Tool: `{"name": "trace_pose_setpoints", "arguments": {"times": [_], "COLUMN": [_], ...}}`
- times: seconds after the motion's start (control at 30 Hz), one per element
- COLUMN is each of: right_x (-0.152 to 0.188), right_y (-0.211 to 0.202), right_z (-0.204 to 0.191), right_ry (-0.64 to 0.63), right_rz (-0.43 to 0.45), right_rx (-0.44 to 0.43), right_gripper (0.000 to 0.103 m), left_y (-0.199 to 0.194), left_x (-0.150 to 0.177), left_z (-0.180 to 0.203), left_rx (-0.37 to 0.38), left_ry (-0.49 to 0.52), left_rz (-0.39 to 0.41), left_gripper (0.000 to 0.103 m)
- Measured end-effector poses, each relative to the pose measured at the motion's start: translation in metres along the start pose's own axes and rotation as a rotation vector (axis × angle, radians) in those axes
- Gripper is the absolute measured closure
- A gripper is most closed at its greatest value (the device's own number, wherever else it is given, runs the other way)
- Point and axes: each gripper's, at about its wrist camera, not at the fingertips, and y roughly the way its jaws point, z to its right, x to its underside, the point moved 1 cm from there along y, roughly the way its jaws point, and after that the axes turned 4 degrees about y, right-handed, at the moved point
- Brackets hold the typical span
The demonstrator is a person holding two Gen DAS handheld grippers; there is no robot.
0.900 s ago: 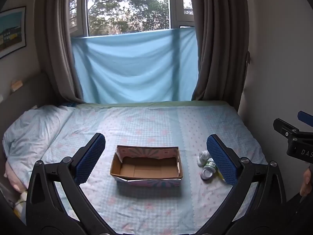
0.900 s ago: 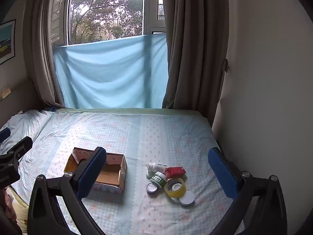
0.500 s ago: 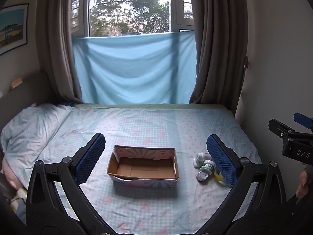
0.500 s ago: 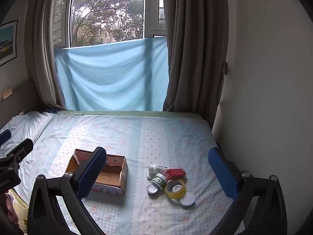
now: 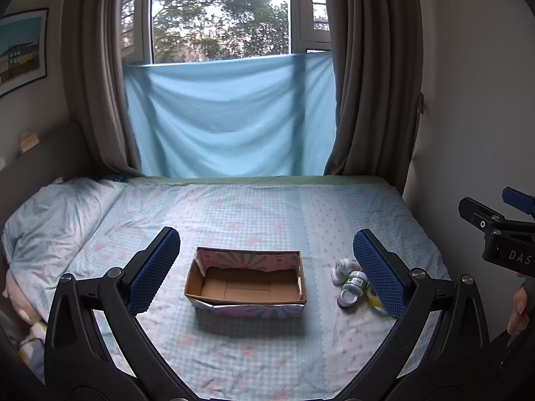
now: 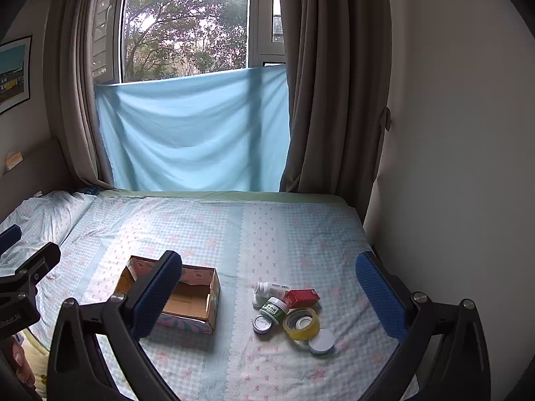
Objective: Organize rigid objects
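An open, empty cardboard box (image 5: 245, 285) sits on the bed; it also shows in the right wrist view (image 6: 187, 297). Right of it lies a cluster: a white bottle (image 6: 269, 290), a red box (image 6: 302, 297), a green-labelled jar (image 6: 275, 308), a small tin (image 6: 262, 323), a yellow tape roll (image 6: 301, 323) and a white lid (image 6: 321, 341). The bottle (image 5: 344, 265), jar (image 5: 355, 280) and tin (image 5: 347, 298) show in the left wrist view. My left gripper (image 5: 266, 270) is open and empty, above the box. My right gripper (image 6: 269, 295) is open and empty, above the cluster.
The bed (image 6: 267, 230) has a blue checked sheet. A pillow (image 5: 50, 217) lies at the left. Curtains and a blue cloth (image 5: 227, 120) hang at the window behind. A wall (image 6: 451, 167) borders the bed's right side.
Both grippers have drifted slightly; the box and cluster sit a little lower and more left in the views. Nothing was grasped or moved on the bed.
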Motion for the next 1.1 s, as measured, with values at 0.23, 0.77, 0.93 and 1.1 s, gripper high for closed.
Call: {"name": "trace_pose_setpoints", "arguments": {"times": [0.23,0.77,0.93,1.1], "right_x": [-0.0016,-0.0021,-0.0031,-0.0035], "right_y": [-0.0003,-0.0008,-0.0013,-0.0015], "right_z": [-0.0014,0.0024,0.0023,0.0027], "right_ry": [0.001,0.014,0.019,0.019], "right_rz": [0.002,-0.004,-0.008,-0.007], "right_rx": [0.001,0.001,0.002,0.002], "right_gripper": [0.000,0.000,0.000,0.000], "left_y": [0.0000,0.0025,0.0028,0.0046], "left_x": [0.0006,-0.0002,-0.0005,-0.0007], "left_z": [0.0009,0.0010,0.0027,0.0057], "left_rx": [-0.002,0.008,0.014,0.020], "left_ry": [-0.002,-0.001,0.009,0.017], "left_rz": [0.005,-0.001,0.000,-0.002], "left_gripper": [0.000,0.000,0.000,0.000]}}
